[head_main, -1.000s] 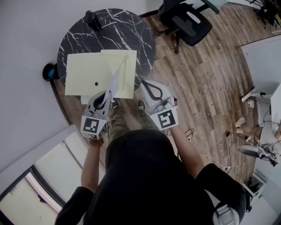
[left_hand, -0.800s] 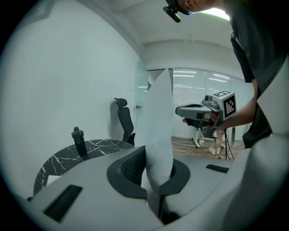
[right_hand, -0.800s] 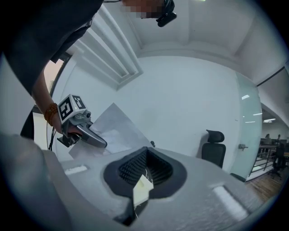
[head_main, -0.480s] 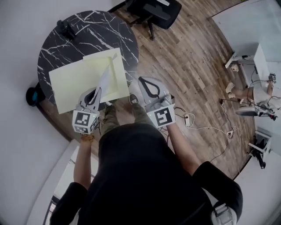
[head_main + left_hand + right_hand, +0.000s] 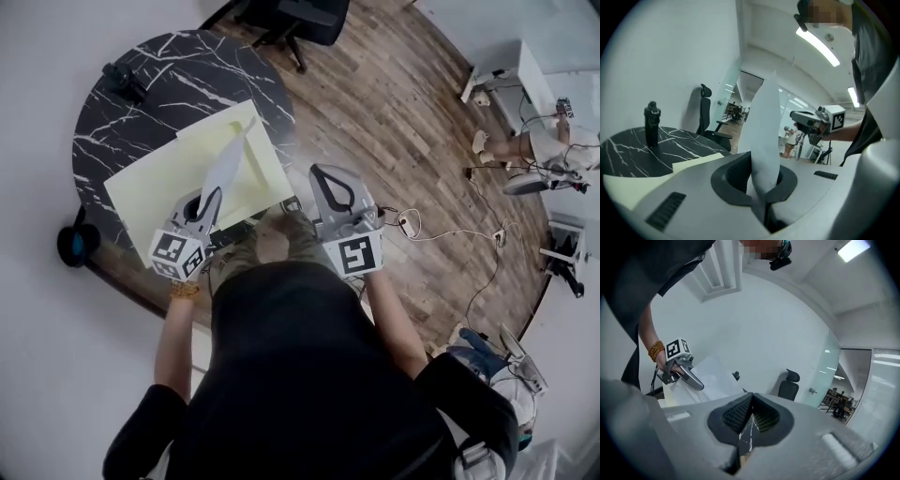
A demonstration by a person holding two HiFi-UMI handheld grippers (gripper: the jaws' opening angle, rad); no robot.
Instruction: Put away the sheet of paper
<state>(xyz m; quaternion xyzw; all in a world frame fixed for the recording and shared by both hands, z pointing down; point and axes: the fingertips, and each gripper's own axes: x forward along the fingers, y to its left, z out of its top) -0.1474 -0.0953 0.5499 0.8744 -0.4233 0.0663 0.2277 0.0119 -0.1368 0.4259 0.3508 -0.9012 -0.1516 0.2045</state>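
Observation:
A white sheet of paper (image 5: 228, 161) stands up curled from my left gripper (image 5: 207, 202), which is shut on its lower edge above the near rim of the round black marble table (image 5: 178, 84). In the left gripper view the paper (image 5: 765, 126) rises from between the closed jaws of that gripper (image 5: 761, 180). Pale yellow sheets (image 5: 155, 192) lie flat on the table under it. My right gripper (image 5: 323, 180) hangs beside the table over the wood floor, shut with nothing in it (image 5: 750, 408). From there I see the left gripper (image 5: 678, 365) and the paper (image 5: 712, 378).
A black bottle-like object (image 5: 122, 77) (image 5: 651, 124) stands at the table's far side. A black office chair (image 5: 291, 14) is beyond the table. Cables (image 5: 441, 230) trail on the floor at right. A white wall runs along the left.
The head view has swung, so the table and floor sit differently in frame. Both grippers keep their pose; the left still holds the white paper upright over the yellow sheets.

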